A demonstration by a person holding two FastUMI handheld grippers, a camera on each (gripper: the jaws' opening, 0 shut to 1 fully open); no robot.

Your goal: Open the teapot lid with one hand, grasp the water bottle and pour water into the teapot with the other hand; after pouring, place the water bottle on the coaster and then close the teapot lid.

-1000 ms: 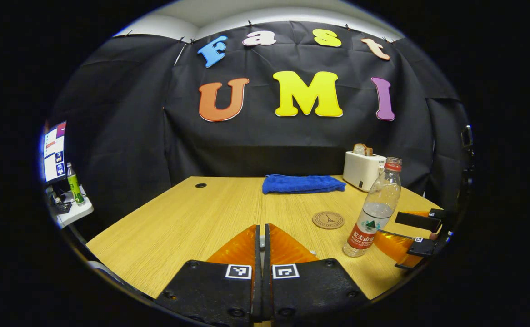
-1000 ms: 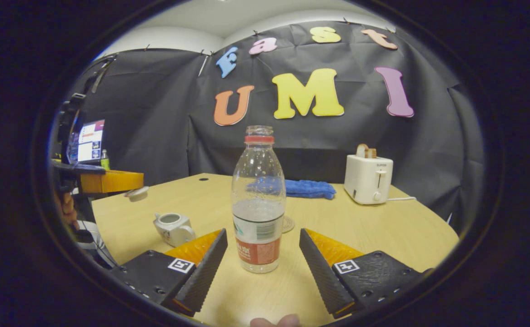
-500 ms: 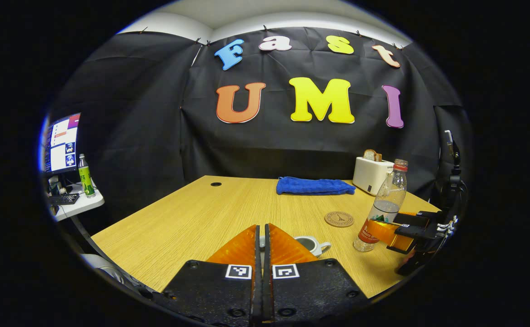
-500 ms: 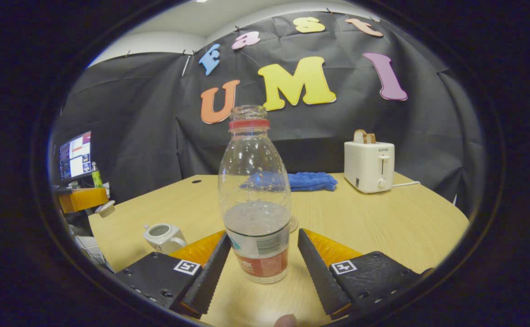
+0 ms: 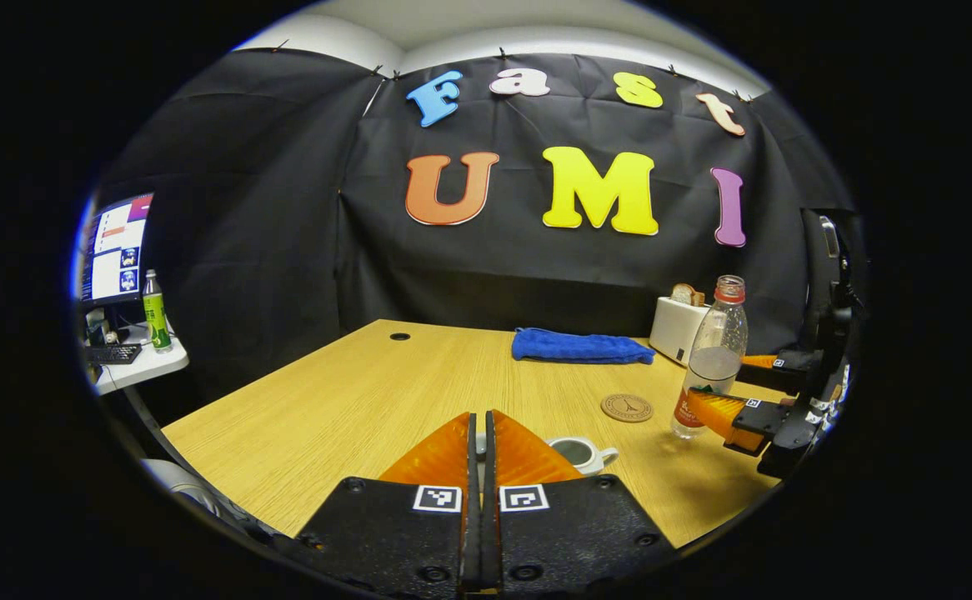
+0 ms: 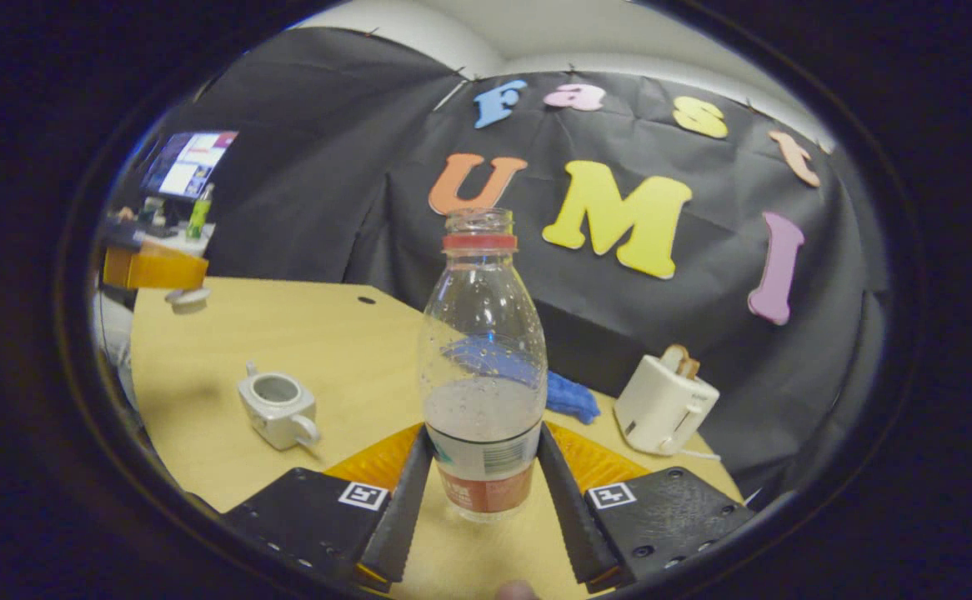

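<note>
Step in hand: water bottle grasp.
- Your right hand-held gripper (image 6: pixel 479 487): clamped on the water bottle (image 6: pixel 483 392), just off the bench (image 5: pixel 353 392).
- Your left hand-held gripper (image 5: pixel 479 437): closed, holding the lid (image 6: pixel 187 297) aloft.
- Teapot (image 6: pixel 278 408): open, near the coaster (image 5: pixel 627 407).

Next: carry the bottle over the teapot and tilt it gently.

Clear plastic water bottle (image 6: pixel 483 375), uncapped, with a red neck ring and a red-and-white label, about one-third full, standing upright and clamped low on its body between the right gripper's (image 6: pixel 482 500) two fingers; whether its base touches the wooden table (image 6: pixel 328 333) cannot be told. Small white teapot (image 6: pixel 278 408) with side handle, lid off and mouth open, resting on the table to the bottle's left; its lid (image 6: pixel 187 298), a pale disc, hangs beneath the left gripper (image 6: pixel 152 268) above the table. Round brown coaster (image 5: pixel 627 407), flat and bare, between teapot and bottle in the left gripper view.
</note>
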